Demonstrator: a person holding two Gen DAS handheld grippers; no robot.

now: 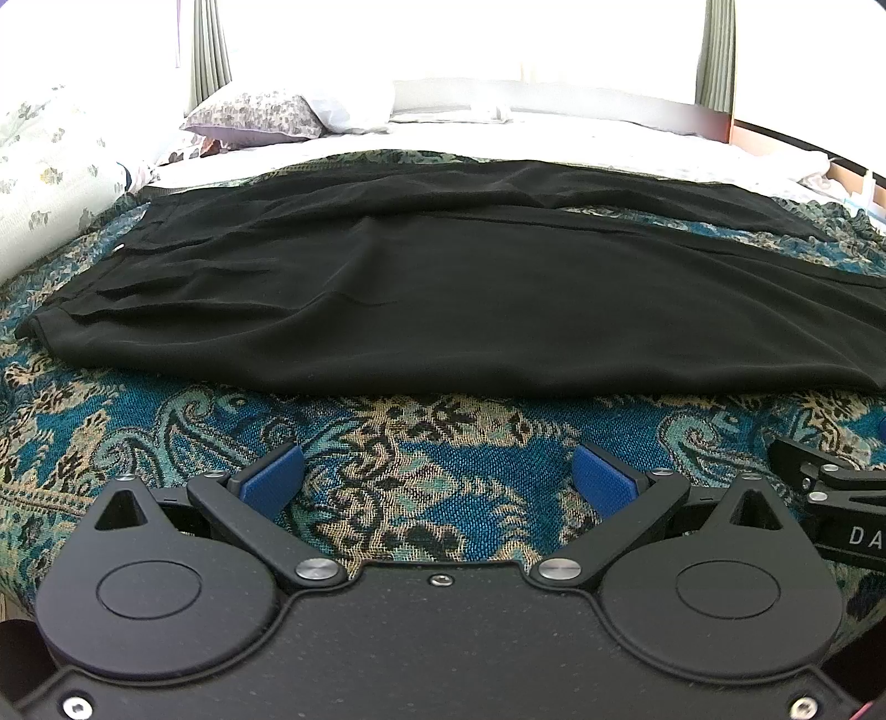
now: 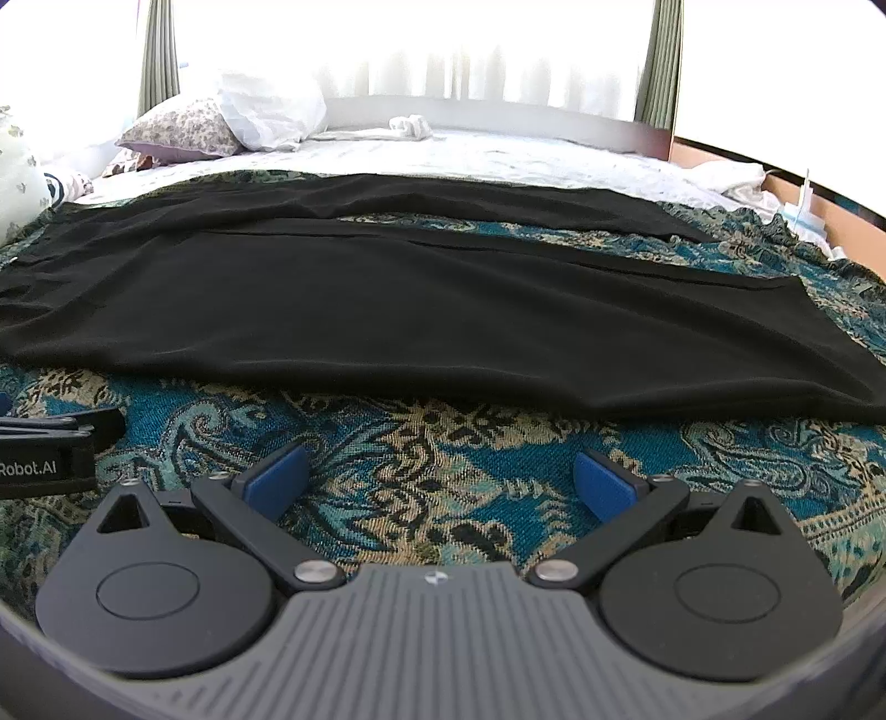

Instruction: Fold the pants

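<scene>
Left wrist view first: black pants [image 1: 443,288] spread flat across a blue paisley bedspread [image 1: 421,454] on the bed, waistband end off to the left with a few pleats and wrinkles, legs running out to the right, far leg lying a bit apart from the near one toward the right side. Left gripper [image 1: 437,476] low over the bedspread just short of the near edge of the pants, jaws spread wide, blue pads [image 1: 271,479] well apart, nothing between them but patterned cloth. Bit of the right gripper [image 1: 830,487] poking in at the right edge, also short of the pants. Floral pillow [image 1: 255,119] and white sheet [image 1: 554,144] further back, green curtains [image 1: 210,50] by a blown-out bright window. Right wrist view next: same pants [image 2: 421,310] filling the middle, hem ends of the legs over on the right, near edge just ahead of the gripper. Right gripper [image 2: 440,479] hanging over bare bedspread [image 2: 443,498], jaws wide open too, blue pads [image 2: 603,487] far apart, holding nothing. Left gripper [image 2: 61,448] peeking in at the left edge, lettering on its side, jaws not really readable from here. Pillow [image 2: 183,130] and a white bag-like bundle [image 2: 271,111] at the head of the bed, small white crumpled thing [image 2: 410,126] further along.
</scene>
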